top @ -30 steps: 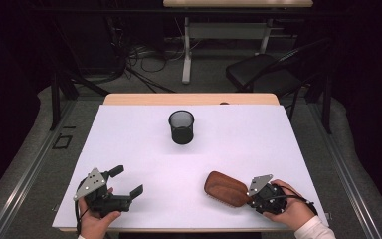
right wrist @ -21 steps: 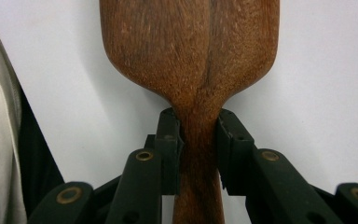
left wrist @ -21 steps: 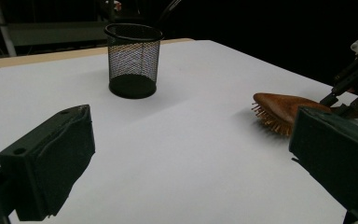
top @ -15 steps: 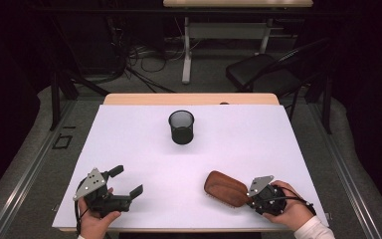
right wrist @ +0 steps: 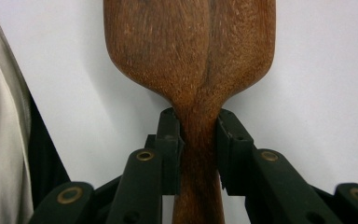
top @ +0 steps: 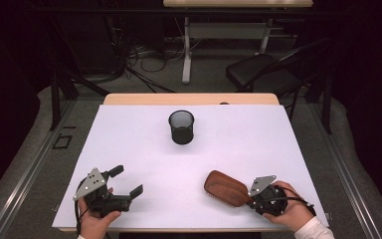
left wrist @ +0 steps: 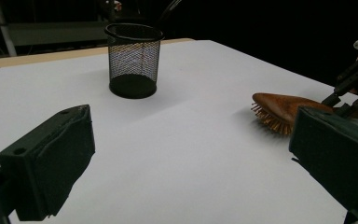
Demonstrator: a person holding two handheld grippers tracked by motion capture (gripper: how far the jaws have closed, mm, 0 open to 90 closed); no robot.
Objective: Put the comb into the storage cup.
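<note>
White worktop, mesh cup, wooden hairbrush.
Right tongs clamp its handle; bristles visible beyond wide-open, empty left tongs.

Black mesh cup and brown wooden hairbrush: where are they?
Black mesh cup [top: 181,127]: high view, on its mesh wall.
Brown wooden hairbrush [top: 225,187]: high view, on its smooth back.
Brown wooden hairbrush [right wrist: 189,46]: right gripper view, on its head.

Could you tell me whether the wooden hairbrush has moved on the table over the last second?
No. The wooden hairbrush lies equally far from the mesh cup and the table's near edge, clamped by the right tool.
</note>
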